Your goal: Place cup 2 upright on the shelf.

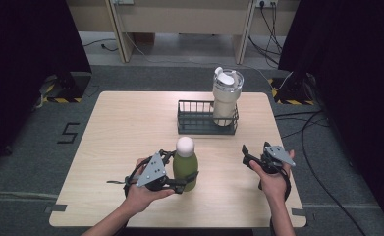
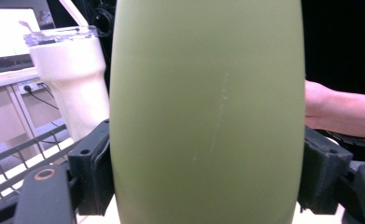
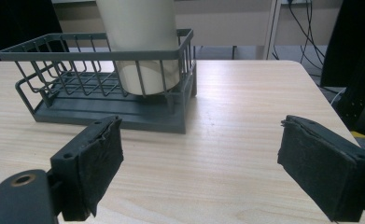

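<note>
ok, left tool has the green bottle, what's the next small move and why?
Probably carry the green bottle away from the person toward the empty left half of the wire rack. The left tool is clamped on its body, the cream tumbler already stands in the rack's right half, and the right tool holds nothing, its jaws apart over bare table.

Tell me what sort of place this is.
Probably a lab or recording room, not a home: a lone wooden table on grey carpet, black curtains at both sides, cables trailing across the floor, and hazard-striped stand bases.
</note>
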`<state>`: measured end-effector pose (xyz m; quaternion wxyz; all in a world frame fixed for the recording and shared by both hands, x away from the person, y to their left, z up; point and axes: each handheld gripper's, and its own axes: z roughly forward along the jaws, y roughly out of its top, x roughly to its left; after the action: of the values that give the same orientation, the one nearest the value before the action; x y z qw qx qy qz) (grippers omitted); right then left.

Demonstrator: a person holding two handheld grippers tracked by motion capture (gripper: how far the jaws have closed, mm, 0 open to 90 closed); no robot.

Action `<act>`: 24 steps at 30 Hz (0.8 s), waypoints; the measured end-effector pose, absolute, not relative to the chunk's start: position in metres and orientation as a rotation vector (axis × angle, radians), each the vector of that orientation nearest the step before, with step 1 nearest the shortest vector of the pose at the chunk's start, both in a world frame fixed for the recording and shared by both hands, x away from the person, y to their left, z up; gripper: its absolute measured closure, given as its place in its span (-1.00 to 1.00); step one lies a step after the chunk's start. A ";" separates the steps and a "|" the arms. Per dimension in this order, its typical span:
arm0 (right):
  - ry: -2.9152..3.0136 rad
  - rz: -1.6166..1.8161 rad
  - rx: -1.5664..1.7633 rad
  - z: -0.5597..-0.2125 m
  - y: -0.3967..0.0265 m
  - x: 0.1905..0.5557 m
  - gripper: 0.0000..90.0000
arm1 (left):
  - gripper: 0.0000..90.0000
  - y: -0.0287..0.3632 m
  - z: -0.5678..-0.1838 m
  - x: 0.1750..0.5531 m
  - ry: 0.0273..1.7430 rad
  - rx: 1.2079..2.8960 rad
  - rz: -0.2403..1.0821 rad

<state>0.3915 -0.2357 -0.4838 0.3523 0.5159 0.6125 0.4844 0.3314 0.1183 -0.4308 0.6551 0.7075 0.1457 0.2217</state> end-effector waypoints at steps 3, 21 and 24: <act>1.585 1.254 1.334 -0.484 -0.236 0.392 -0.70 | -0.53 0.119 -0.428 0.335 0.335 1.597 0.519; 1.585 1.254 1.336 -0.484 -0.235 0.392 -0.69 | -0.53 0.125 -0.414 0.358 0.380 1.569 0.581; 1.585 1.253 1.339 -0.485 -0.235 0.392 -0.69 | -0.53 0.125 -0.411 0.362 0.385 1.566 0.591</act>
<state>0.3919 -0.2355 -0.4845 0.3513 0.5172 0.6123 0.4839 0.3623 0.1251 -0.4110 0.6533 0.6903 0.1695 0.2605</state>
